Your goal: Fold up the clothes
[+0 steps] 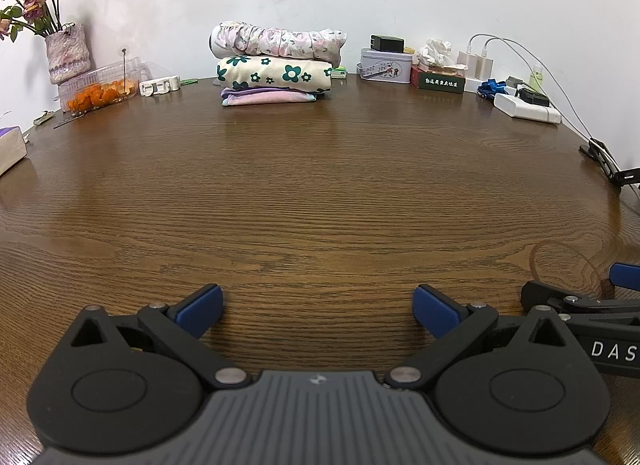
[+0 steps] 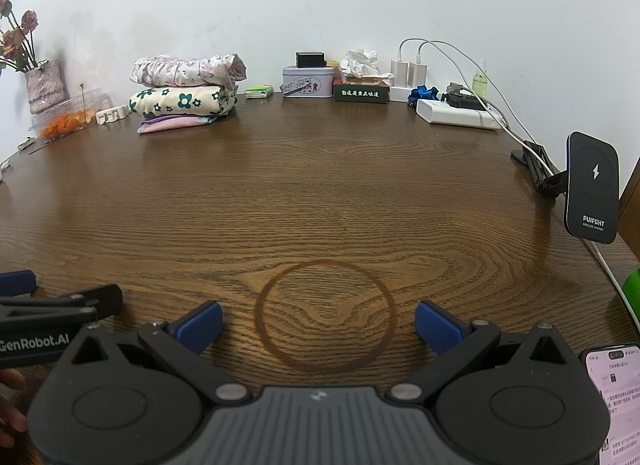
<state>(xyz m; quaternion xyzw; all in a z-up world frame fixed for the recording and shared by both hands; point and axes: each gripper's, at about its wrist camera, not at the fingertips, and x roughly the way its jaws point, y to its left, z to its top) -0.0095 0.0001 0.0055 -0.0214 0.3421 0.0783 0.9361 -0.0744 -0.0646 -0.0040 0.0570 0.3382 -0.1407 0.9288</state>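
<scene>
The worktop [image 1: 320, 193] stretches wide and bare ahead of both sets of fingers, with nothing lying between them or just beyond their tips. The clothes [image 1: 276, 65] sit far ahead, against the wall: a stack of three folded pieces, a pink one at the bottom, a cream one with green flowers in the middle, and a ruffled floral roll on top. From the right gripper [image 2: 318, 323] the same stack [image 2: 186, 93] lies far ahead and off to the left of its fingers.

Both are released: the left gripper [image 1: 318, 309] has its blue fingers [image 1: 200, 307] spread wide, gripping nothing, and the right one likewise, straddling a dark ring stain [image 2: 324, 315] on the wood.

The risk I see is the long reach. Pulling one garment from that pile could topple the loose roll on top or drag the whole stack apart. Beyond the right fingers, to their right, charger cables [image 2: 452, 53] and a wireless charger [image 2: 592, 193] on its stand crowd the edge; a wide sweep there could snag them. A phone [image 2: 616, 401] lies just right of the right gripper's body, easily knocked.
</scene>
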